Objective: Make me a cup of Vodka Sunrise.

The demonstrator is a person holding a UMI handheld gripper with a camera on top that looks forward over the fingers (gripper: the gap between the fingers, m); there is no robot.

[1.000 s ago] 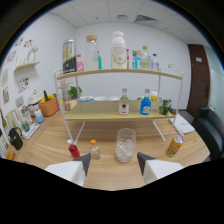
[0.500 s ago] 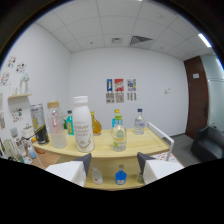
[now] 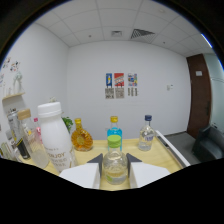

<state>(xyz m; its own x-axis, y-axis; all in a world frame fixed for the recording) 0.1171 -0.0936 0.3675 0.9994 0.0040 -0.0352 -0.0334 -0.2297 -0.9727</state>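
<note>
While its base stays hidden, the green-capped bottle (image 3: 114,162) stands between the released tongs (image 3: 114,165).

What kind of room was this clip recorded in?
Probably an office-type room set up as a drinks station: a wooden shelf of bottles, posters on a white wall, a dark door. A green-capped bottle stands between the gripper fingers.

- A green-capped clear bottle (image 3: 114,162) stands between the fingers of the tool (image 3: 115,167), blocking the way straight ahead.
- Beyond it, a blue bottle (image 3: 114,132) stands directly behind.
- To the left, a tall white bottle (image 3: 55,137) and a round amber bottle (image 3: 81,137) crowd the shelf (image 3: 162,150).
- Right of the clear blue-capped bottle (image 3: 146,135), the shelf lies open.
</note>
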